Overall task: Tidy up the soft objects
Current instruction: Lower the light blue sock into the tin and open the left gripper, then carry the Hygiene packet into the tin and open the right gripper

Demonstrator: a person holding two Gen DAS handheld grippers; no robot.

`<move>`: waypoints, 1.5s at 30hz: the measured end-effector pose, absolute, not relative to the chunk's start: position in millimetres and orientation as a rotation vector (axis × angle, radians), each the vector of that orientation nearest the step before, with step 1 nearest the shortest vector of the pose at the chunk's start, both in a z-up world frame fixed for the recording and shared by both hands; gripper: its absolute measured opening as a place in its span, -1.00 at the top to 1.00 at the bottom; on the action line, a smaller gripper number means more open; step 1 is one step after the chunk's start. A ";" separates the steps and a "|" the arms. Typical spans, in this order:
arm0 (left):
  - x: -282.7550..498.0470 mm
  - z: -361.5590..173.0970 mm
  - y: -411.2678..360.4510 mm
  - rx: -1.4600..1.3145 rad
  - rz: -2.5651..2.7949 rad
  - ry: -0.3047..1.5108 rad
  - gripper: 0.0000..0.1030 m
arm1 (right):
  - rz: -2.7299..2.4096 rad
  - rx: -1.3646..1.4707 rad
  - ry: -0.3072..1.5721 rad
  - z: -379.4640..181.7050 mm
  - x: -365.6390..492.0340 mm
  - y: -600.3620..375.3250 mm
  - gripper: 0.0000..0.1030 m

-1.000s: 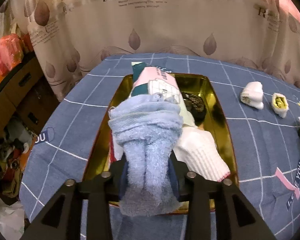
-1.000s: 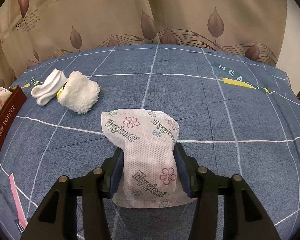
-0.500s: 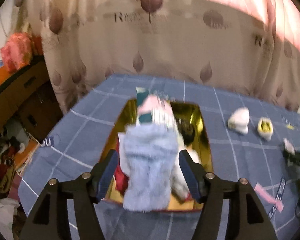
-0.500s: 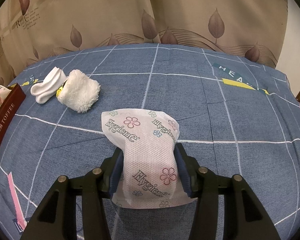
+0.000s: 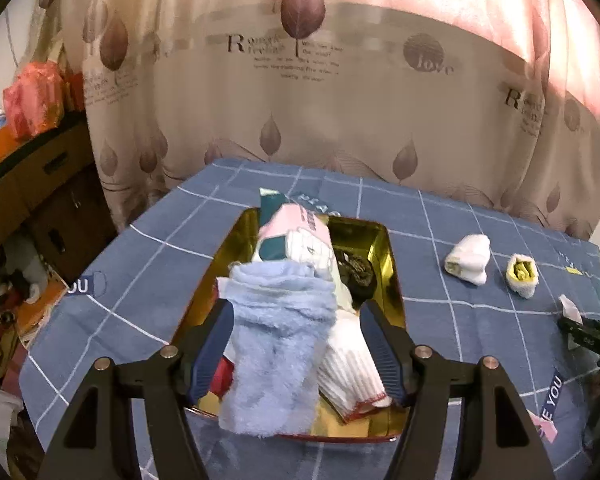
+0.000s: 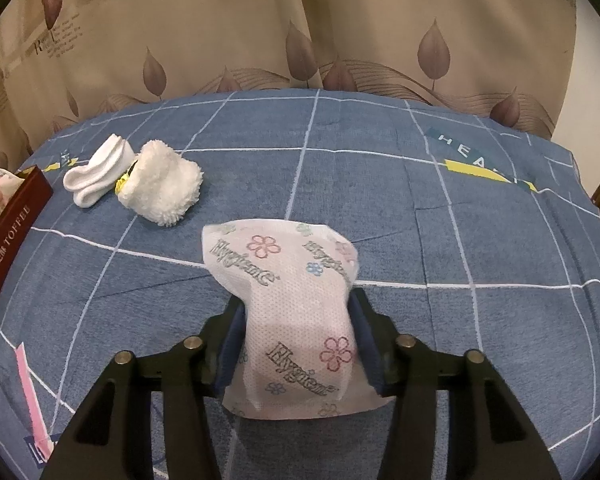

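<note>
Soft objects fill the gold tin, and the light blue fluffy cloth lies on top of them, its near end hanging over the tin's front rim. Left tool stands with its jaws spread wide on either side of that cloth, the pads clear of it; they have just been opening. Under the cloth lie a white ribbed sock, a pink and teal packet and a dark bundle. At about two o'clock from the tin, on the blue checked surface, sit a white rolled sock and a white roll with a yellow core, well apart from the tin.

Right tool pinches a white flower-printed Hygiene packet between its pads, its jaws having just tightened on it. At ten o'clock from it the white rolled sock touches a fluffy white roll.
</note>
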State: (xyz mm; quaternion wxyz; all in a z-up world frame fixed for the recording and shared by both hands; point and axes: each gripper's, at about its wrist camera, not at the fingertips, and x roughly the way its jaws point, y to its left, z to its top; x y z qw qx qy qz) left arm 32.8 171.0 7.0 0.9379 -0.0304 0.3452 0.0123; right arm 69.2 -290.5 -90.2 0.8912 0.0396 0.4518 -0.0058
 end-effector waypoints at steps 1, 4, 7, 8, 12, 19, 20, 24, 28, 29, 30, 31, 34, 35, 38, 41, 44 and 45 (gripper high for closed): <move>31.9 7.2 171.3 -0.059 0.034 0.695 -0.31 | -0.013 0.083 0.934 -89.8 68.6 -290.3 0.30; 30.0 8.8 170.8 -0.030 0.063 0.673 -0.31 | -0.012 0.081 0.927 -88.3 68.0 -289.6 0.43; 31.3 6.6 171.6 -0.030 0.062 0.688 -0.31 | -0.017 0.081 0.927 -85.8 67.7 -287.5 0.49; 32.0 5.9 172.7 -0.033 0.062 0.696 -0.31 | -0.014 0.081 0.927 -84.5 67.5 -286.4 0.50; 31.8 7.3 176.4 -0.042 0.083 0.688 -0.31 | -0.005 0.053 0.932 -75.2 66.7 -270.9 0.50; 29.2 11.2 178.3 -0.067 0.098 0.671 -0.31 | 0.066 0.012 0.931 -56.4 71.6 -230.8 0.50; 28.7 11.6 178.4 -0.066 0.101 0.666 -0.31 | 0.082 0.002 0.929 -52.7 72.1 -222.7 0.50; 28.2 12.5 178.2 -0.063 0.107 0.662 -0.31 | 0.153 -0.027 0.934 -41.7 75.7 -189.4 0.50; 28.3 14.2 179.3 -0.073 0.108 0.661 -0.31 | 0.245 -0.023 0.934 -31.8 79.9 -153.5 0.50; 28.1 14.5 180.2 -0.074 0.108 0.659 -0.31 | 0.269 -0.022 0.934 -29.5 80.9 -145.5 0.50; 28.0 15.0 180.8 -0.075 0.114 0.656 -0.31 | 0.294 -0.022 0.932 -26.5 81.9 -135.7 0.50; 28.1 15.3 181.6 -0.075 0.123 0.652 -0.31 | 0.317 -0.023 0.928 -22.9 83.2 -124.9 0.50; 28.6 15.5 185.9 -0.083 0.140 0.648 -0.31 | 0.377 -0.035 0.919 -14.7 86.8 -95.3 0.50; 28.9 15.4 187.3 -0.089 0.144 0.649 -0.31 | 0.390 -0.042 0.915 -12.6 88.5 -85.1 0.50; 28.9 15.9 192.9 -0.110 0.158 0.645 -0.31 | 0.438 -0.043 0.907 -6.3 95.0 -58.4 0.50; 28.1 16.8 201.5 -0.142 0.178 0.640 -0.31 | 0.477 -0.037 0.896 -0.7 103.8 -32.1 0.50; 27.4 17.8 210.0 -0.170 0.200 0.631 -0.31 | 0.502 -0.014 0.891 3.6 113.4 -10.9 0.50; 27.0 17.8 213.2 -0.181 0.209 0.629 -0.31 | 0.505 -0.004 0.890 4.5 118.4 -2.9 0.50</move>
